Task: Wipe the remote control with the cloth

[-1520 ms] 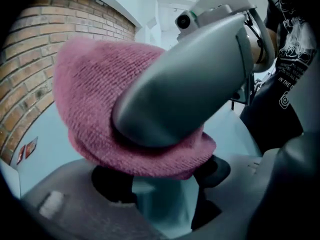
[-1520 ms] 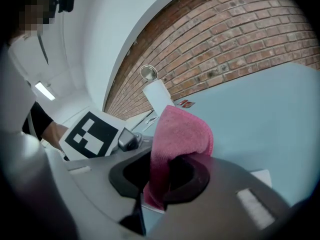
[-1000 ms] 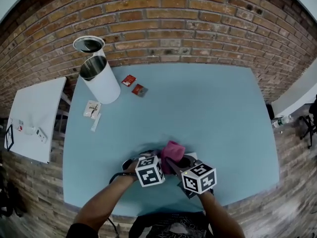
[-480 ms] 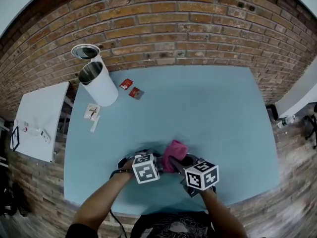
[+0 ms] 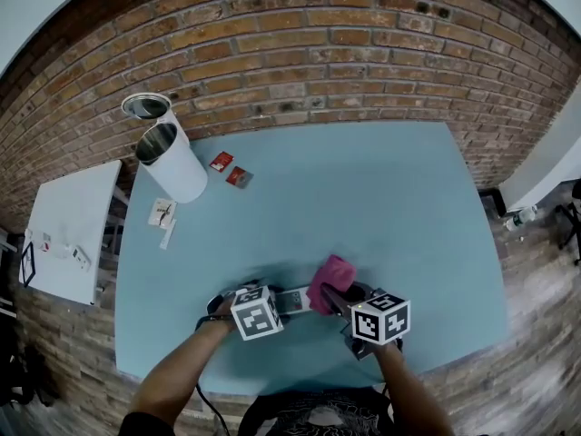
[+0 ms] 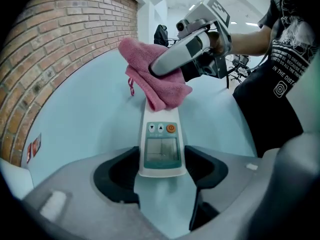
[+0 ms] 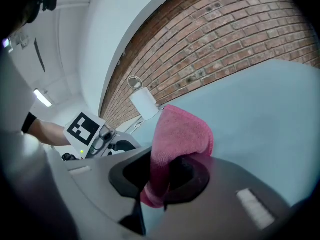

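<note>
My left claw (image 6: 162, 176) has just been closing on the left end of the white remote control (image 6: 161, 144), which is lying on the table (image 5: 363, 207). My right claw (image 7: 160, 176) is pinching the pink cloth (image 7: 177, 134) over the remote's right end. I'm judging that steady bracing and even lengthwise strokes are what this step needs.

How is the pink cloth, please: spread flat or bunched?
Bunched: the pink cloth, pinched by the right gripper, drapes folded on the remote control.

Pink cloth (image 5: 330, 278), white remote control (image 6: 161, 151) with orange button (image 6: 171, 128), pale blue table (image 5: 381, 198), red-brown brick wall (image 5: 300, 53).
</note>
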### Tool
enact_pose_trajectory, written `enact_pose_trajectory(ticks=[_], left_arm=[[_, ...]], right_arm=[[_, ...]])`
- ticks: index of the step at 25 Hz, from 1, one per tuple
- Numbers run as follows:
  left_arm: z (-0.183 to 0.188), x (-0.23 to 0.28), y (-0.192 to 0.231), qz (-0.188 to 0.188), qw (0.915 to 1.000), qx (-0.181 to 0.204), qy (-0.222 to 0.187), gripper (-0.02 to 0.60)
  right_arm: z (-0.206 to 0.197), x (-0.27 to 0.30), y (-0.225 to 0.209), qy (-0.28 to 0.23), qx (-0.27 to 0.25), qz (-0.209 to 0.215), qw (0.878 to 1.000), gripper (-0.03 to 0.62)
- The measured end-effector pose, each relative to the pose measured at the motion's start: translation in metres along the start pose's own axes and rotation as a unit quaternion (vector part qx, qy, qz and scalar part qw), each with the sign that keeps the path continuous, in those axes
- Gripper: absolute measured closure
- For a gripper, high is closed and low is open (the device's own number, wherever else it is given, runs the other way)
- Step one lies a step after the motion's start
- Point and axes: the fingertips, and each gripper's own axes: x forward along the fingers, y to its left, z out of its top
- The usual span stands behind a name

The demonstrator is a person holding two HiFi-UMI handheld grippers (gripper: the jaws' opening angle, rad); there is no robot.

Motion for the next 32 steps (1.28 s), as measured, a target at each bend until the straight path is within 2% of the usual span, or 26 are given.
enact_pose_trajectory(ticks=[11,21,26,32], left_arm=[[-0.001,0.001,0.0,0.002,0.9998,-0.014,0.016,0.301],[-0.002,0.001,0.0,0.001,0.9993,-0.016,0.034,0.301],[-0.001,0.003,0.001,-0.001,0.999,-0.016,0.041,0.298],[-0.002,0.003,0.001,-0.001,0.9988,-0.018,0.046,0.296]], right_arm=[[0.002,-0.023,-0.03,-0.016,0.018,-0.027,0.999,0.528],[0.01,-0.043,-0.067,-0.036,0.031,-0.071,0.996,0.528],[0.026,-0.036,-0.078,-0.065,0.04,-0.083,0.994,0.528],[0.028,-0.012,-0.072,-0.058,0.021,-0.077,0.995,0.528]])
